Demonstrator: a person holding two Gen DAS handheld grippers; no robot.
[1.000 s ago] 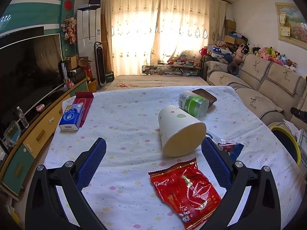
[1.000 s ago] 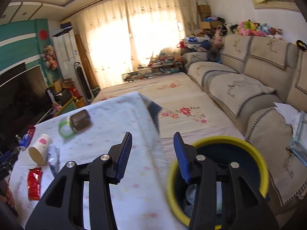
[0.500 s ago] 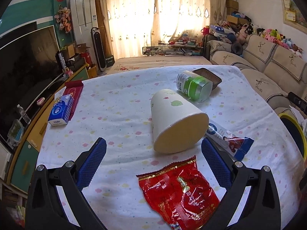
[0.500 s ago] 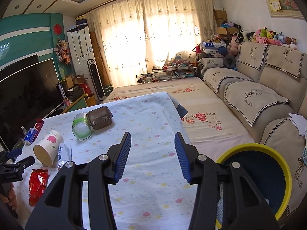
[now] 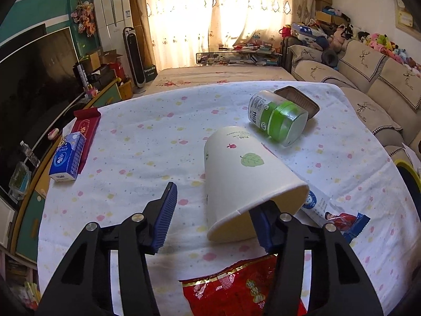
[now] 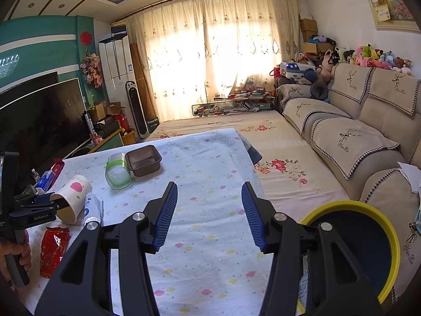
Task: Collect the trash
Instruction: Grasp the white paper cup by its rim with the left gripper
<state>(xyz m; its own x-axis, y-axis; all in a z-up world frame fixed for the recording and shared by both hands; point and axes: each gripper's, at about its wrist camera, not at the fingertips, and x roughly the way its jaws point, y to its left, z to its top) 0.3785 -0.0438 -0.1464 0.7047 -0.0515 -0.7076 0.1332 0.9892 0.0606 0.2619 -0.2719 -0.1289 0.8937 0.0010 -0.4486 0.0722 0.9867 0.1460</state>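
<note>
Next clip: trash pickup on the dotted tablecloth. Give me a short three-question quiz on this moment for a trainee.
1. True or false: the paper cup stands upright on the table.
2. Which thing lies nearest the green-lidded jar? A) brown tray B) blue tissue pack C) red snack bag
3. Where on the cup does one finger of the left gripper reach?

Key:
1. False; it lies on its side.
2. A.
3. Inside its open mouth. The other finger is outside, clear of the wall, and the jaws have just been closing.
</note>
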